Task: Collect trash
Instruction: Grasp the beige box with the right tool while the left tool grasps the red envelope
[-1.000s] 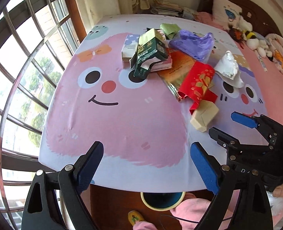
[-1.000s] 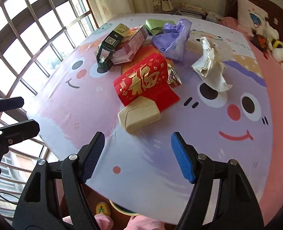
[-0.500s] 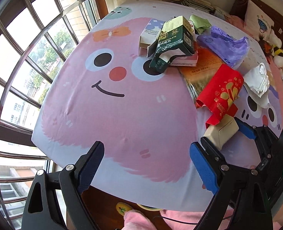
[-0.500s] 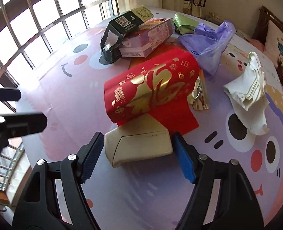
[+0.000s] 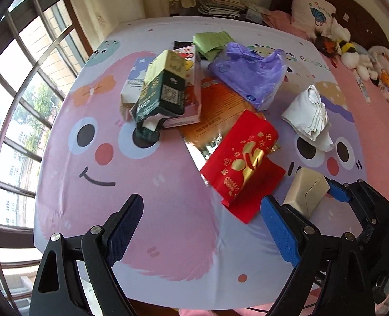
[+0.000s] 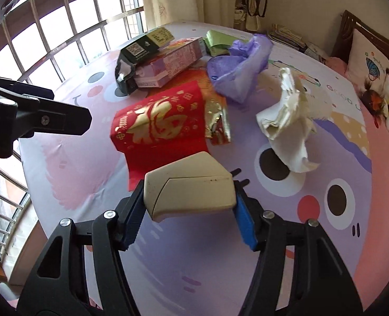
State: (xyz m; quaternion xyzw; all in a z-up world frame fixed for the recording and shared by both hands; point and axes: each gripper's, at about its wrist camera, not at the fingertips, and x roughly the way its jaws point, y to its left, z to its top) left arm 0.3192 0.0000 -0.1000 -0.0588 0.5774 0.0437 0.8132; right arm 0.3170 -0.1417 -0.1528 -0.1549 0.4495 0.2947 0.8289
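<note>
the table (image 5: 94, 210), under a cartoon-face cloth, carried nearly all of the trash in one heap toward its far middle, so the collecting looked barely begun: no piece was seen put away, and no bin showed in either view. largest in the heap was the crumpled purple plastic bag (image 6: 243, 68), then the red envelope with gold characters (image 6: 160, 123) lying partly over a gold foil wrapper (image 6: 216, 121), a pink-and-white carton (image 6: 168, 65) with a dark green box (image 5: 162, 89) leaning on it, a wad of white paper (image 6: 289, 121) off to the right, and a green pouch (image 5: 211, 40) at the back. the one piece in hand was the small beige box (image 6: 191, 187): the right gripper (image 6: 189, 210) had just been closing and its pads pressed both ends of the box, just beside the envelope's near edge. the left gripper (image 5: 202, 229) hung open and empty above bare cloth near the table's front edge. room was widest over the pink near-left part of the cloth; barred windows stood close on the left, and a bed with soft toys (image 5: 339, 50) lay to the right.
</note>
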